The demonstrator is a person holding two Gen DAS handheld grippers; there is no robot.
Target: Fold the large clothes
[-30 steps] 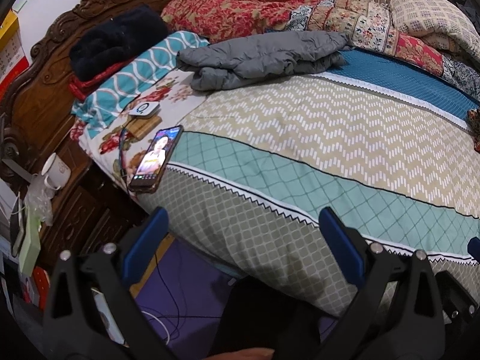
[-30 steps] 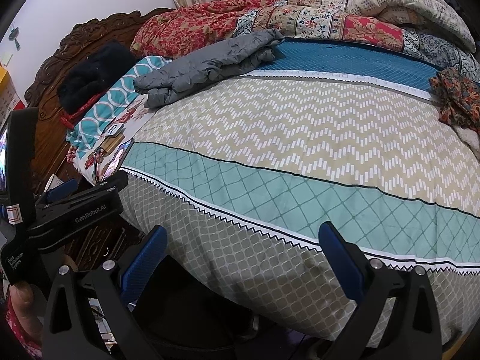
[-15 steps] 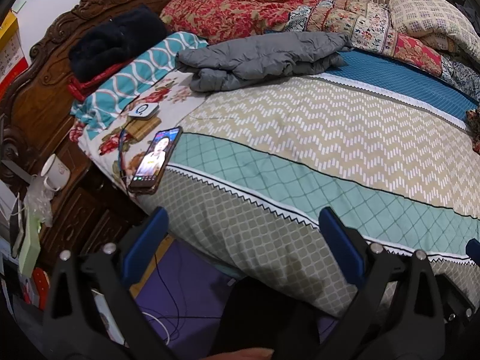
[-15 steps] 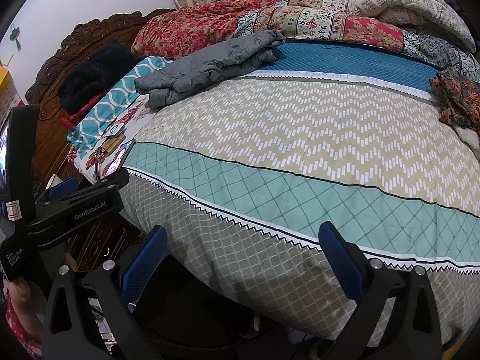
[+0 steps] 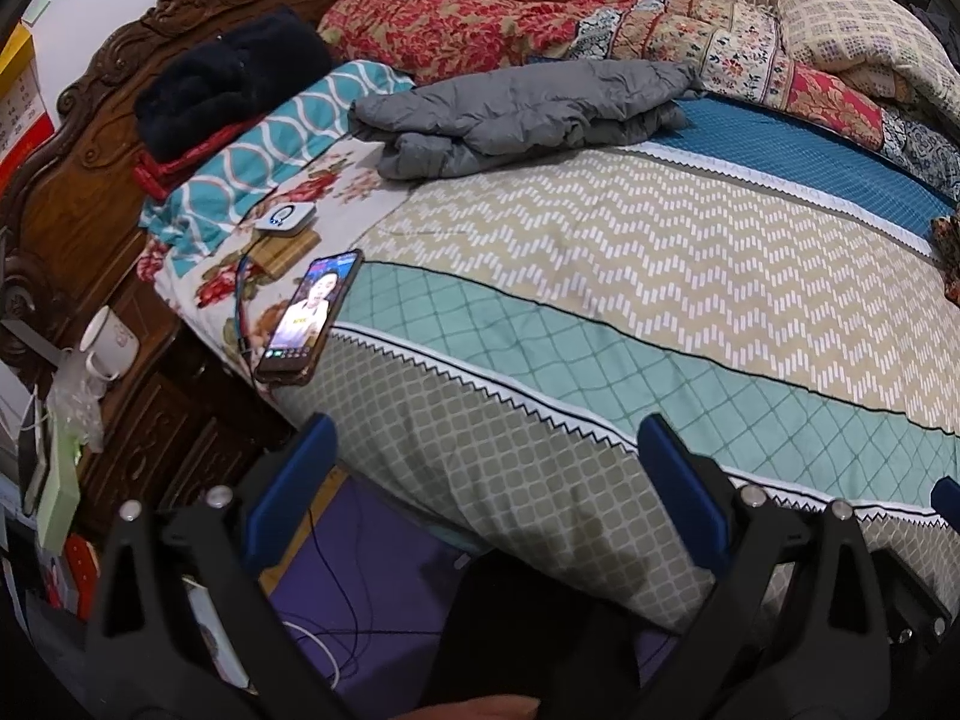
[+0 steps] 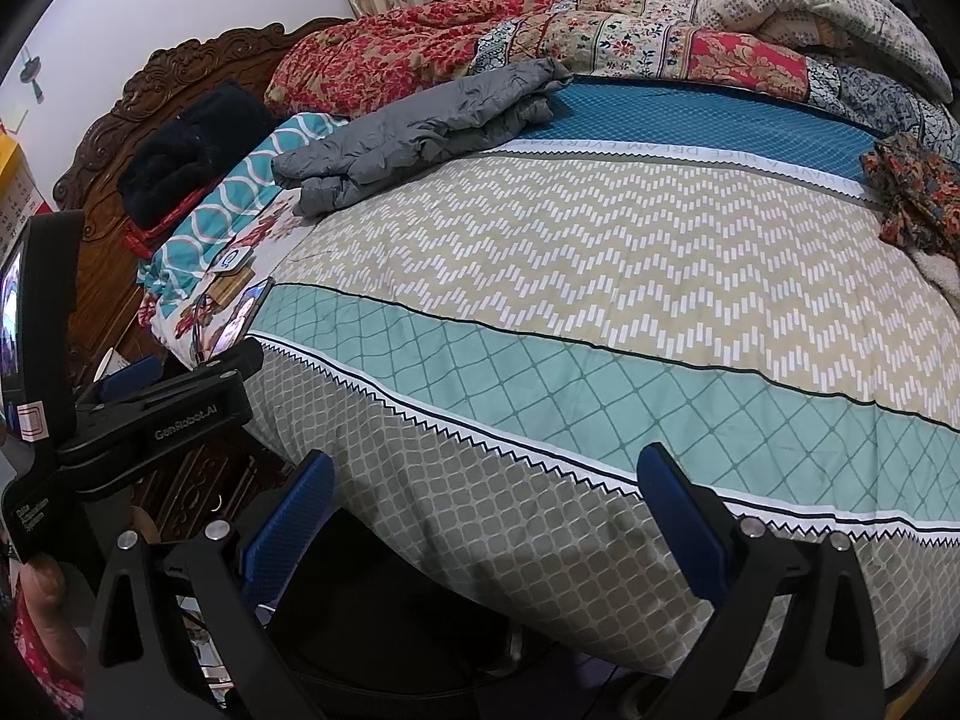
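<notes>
Presently, both the left tongs [image 5: 480, 468] and right tongs [image 6: 480, 498] stand wide and empty at the bed [image 6: 600, 252] edge, well apart from the grey jacket [image 5: 522, 114], which apparently already lies roughly folded near the pillows.

Soft, even indoor light, no glare. Faint shadow on the patterned quilted bedspread [image 5: 600, 312] just ahead of the left gripper [image 5: 486, 468] w/ blue pads. Both views sharp; heavy fisheye bend, black corners. Dim under the bed edge below the right gripper [image 6: 486, 498].
</notes>
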